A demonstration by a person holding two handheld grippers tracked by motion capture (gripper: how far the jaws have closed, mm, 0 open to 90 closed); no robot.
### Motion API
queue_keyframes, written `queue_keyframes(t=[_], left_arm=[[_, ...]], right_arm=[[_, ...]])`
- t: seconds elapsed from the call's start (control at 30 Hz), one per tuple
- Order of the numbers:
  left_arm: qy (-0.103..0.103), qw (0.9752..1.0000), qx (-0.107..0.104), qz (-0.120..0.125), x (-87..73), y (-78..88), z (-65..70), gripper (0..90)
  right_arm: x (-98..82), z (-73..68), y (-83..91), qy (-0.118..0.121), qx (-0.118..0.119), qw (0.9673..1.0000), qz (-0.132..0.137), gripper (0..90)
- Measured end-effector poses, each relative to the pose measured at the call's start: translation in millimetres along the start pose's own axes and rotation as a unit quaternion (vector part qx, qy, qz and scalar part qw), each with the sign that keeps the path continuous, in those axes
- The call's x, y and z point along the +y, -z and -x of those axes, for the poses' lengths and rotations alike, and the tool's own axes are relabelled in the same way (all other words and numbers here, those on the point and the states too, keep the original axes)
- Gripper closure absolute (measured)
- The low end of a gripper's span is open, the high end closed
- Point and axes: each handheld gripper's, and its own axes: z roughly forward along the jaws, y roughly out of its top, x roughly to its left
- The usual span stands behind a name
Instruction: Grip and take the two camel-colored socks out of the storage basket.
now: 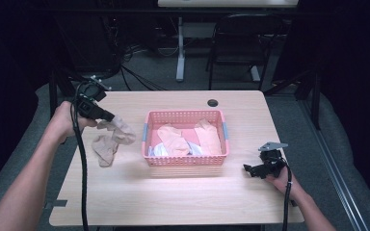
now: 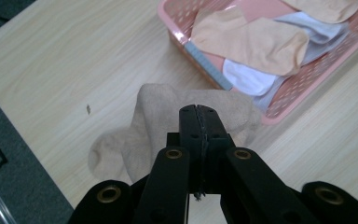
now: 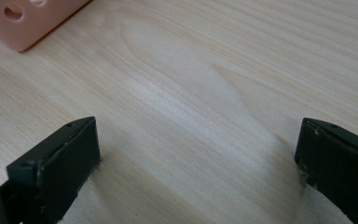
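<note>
Left gripper (image 1: 110, 117), jaws pressed together on a beige sock (image 1: 110, 142), which is lying crumpled on the wooden table (image 1: 173, 192) just left of the pink basket (image 1: 185, 160). The basket is holding peach and white socks (image 2: 256, 39). Right gripper (image 1: 247, 169), jaws spread wide apart, is resting low over bare tabletop right of the basket

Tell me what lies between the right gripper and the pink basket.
Nothing: in the high view, bare wooden table separates the right gripper from the pink basket. The right gripper view shows the same bare wood before its open jaws.
</note>
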Motion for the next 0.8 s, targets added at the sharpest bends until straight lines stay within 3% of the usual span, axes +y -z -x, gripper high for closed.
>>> queue_keyframes(t=[0.3, 0.37, 0.4, 0.43, 0.5, 0.57, 0.6, 0.8], left_arm=[[0.031, 0.9993, 0.006, -0.021, -29.2, -25.8, -18.8, 90.0], [0.044, 0.9985, 0.006, -0.032, -39.0, -43.9, -25.0, 89.9], [0.044, 0.9985, 0.006, -0.032, -39.0, -43.9, -25.0, 90.0], [0.052, 0.9979, 0.007, -0.038, -45.8, -57.7, -28.8, 89.9], [0.057, 0.9975, 0.006, -0.04, -49.3, -64.8, -30.5, 89.9], [0.072, 0.996, 0.005, -0.054, -59.3, -85.7, -35.3, 89.9], [0.072, 0.996, 0.005, -0.054, -59.3, -85.7, -35.3, 89.9], [0.102, 0.9924, 0.006, -0.068, -82.0, -125.0, -42.8, 89.8]], right_arm=[[-0.2, -0.2, 0.3, 0.0, 0.002, 1.0, 0.0, 0.0], [-0.3, -0.3, 0.4, 0.0, 0.002, 1.0, 0.0, 0.0], [-0.3, -0.3, 0.4, 0.0, 0.002, 1.0, 0.0, 0.0], [-0.3, -0.3, 0.4, 0.0, 0.002, 1.0, 0.0, 0.0], [-0.3, -0.3, 0.4, 0.0, 0.002, 1.0, 0.0, 0.0], [-0.3, -0.3, 0.4, 0.0, 0.002, 1.0, 0.0, 0.0], [-0.3, -0.3, 0.4, 0.0, 0.002, 1.0, 0.0, 0.0], [-0.4, -0.3, 0.4, 0.0, 0.002, 1.0, 0.0, 0.0]])
